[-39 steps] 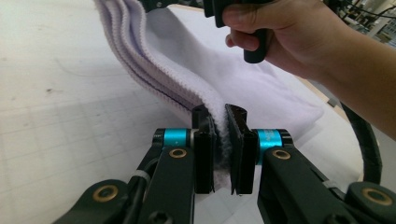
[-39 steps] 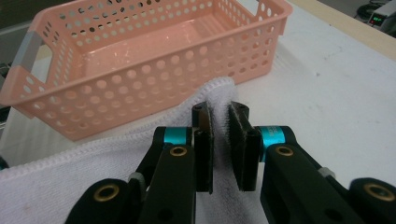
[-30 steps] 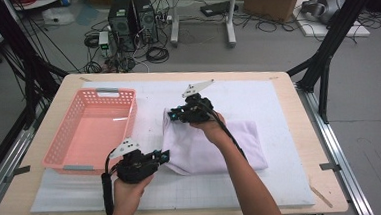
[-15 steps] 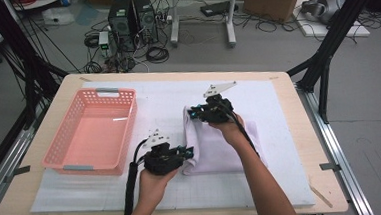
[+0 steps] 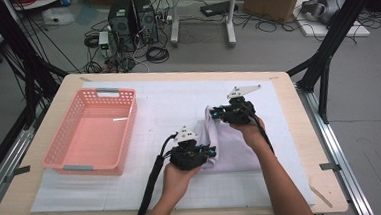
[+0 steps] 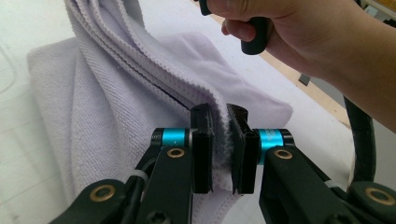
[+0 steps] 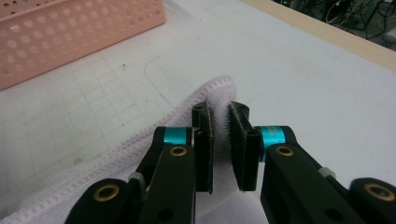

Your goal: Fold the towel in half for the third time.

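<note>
A pale lilac towel lies partly folded on the white mat, right of centre in the high view. My left gripper is shut on its near left edge; the left gripper view has the towel pinched between the two pads, several layers thick. My right gripper is shut on the far left corner, lifted a little off the mat. In the right gripper view the towel's hemmed corner sticks up between the pads. The person's right hand is seen beyond the towel in the left gripper view.
A pink plastic basket sits on the left of the mat, its wall also seen at the top left of the right gripper view. The wooden table edge runs along the right. Computers and cables lie on the floor behind.
Both grippers have carried the towel's left edge to the right, folding it over the rest of the towel. The towel now covers less of the mat.
</note>
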### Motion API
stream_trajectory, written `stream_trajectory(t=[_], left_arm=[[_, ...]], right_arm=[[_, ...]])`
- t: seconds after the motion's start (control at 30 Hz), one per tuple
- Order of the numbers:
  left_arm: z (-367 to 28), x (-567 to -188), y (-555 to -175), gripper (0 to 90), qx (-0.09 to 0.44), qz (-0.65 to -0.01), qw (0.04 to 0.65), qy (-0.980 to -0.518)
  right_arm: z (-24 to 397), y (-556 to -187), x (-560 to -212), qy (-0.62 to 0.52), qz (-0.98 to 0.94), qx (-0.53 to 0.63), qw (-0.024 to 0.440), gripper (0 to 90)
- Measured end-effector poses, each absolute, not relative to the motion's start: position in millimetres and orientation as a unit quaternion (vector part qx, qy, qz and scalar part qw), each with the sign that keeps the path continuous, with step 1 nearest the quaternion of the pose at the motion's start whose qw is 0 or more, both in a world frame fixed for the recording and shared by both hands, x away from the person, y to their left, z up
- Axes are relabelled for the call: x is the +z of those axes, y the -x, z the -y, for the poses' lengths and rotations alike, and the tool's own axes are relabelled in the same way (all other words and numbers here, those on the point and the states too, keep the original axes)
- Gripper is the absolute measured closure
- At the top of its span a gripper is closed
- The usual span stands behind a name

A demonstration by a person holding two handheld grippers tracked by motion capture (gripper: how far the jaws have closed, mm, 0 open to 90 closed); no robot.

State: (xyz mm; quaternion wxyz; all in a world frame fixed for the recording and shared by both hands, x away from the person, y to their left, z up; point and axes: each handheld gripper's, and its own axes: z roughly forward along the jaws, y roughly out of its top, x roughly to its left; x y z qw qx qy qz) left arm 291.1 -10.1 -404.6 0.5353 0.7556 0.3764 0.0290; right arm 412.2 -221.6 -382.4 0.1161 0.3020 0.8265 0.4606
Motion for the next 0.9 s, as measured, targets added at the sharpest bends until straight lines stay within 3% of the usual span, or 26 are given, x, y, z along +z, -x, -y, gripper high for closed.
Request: stream_trajectory(t=[0.2,0.53,0.9], left_arm=[[23.7,-405.1,-293.6,75.8,0.029,-0.372,0.535,-0.758],[18.8,-399.3,-289.2,46.8,0.058,-0.341,0.554,-0.757],[-19.3,-398.8,-285.5,44.2,0.099,-0.342,0.566,-0.743]], right_arm=[[232.9,-412.0,-384.6,-0.309,-0.823,0.461,0.119,80.9],[262.4,-410.0,-391.9,-0.333,-0.811,0.464,0.127,81.0],[301.0,-402.4,-401.4,-0.361,-0.805,0.449,0.144,81.0]])
